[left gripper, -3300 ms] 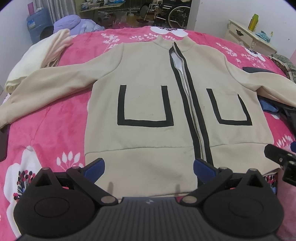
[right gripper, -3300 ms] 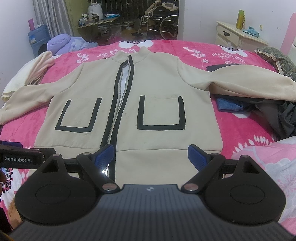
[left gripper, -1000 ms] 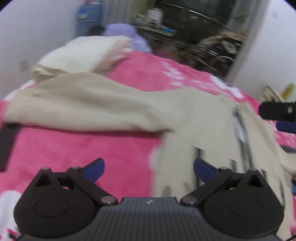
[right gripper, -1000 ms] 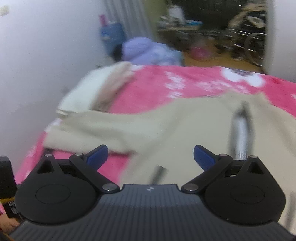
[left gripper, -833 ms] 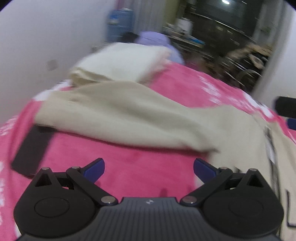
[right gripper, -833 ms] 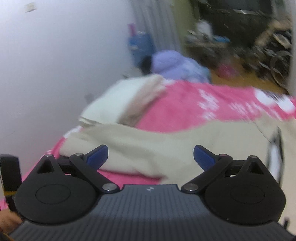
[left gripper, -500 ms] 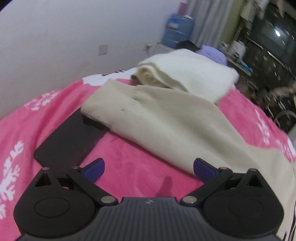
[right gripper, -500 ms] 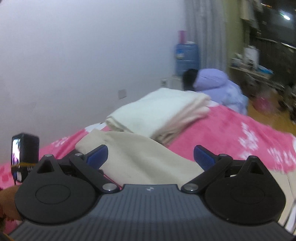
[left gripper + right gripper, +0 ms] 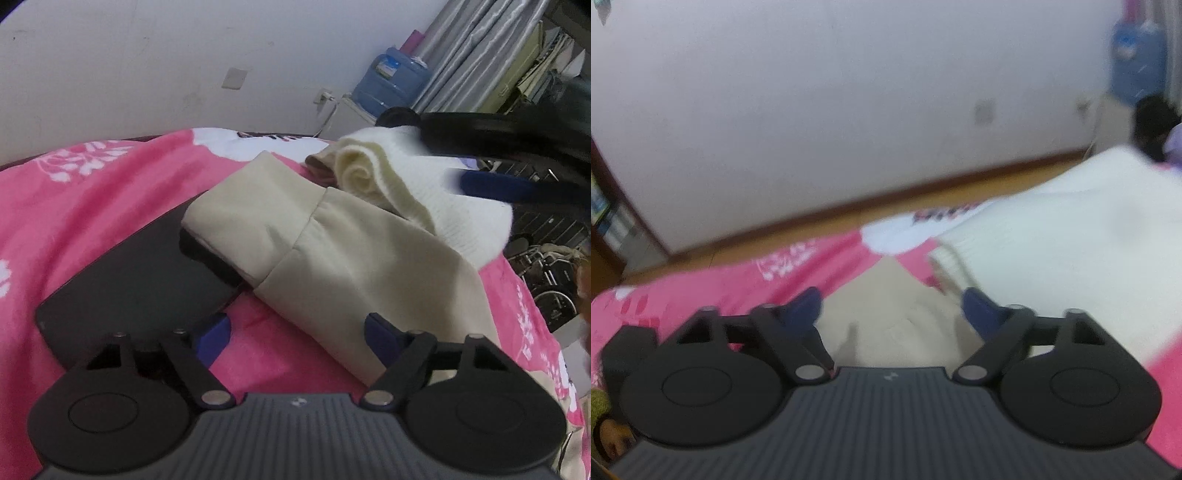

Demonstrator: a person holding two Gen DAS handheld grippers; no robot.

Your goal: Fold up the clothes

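The beige jacket sleeve is seen lying on the pink floral bedspread, its ribbed cuff end resting over a black flat tablet-like object and just beside a folded cream garment. The left tongs are held wide apart, as are the right tongs over the cuff. Compared with half a second ago, both cameras have been brought closer to the cuff.
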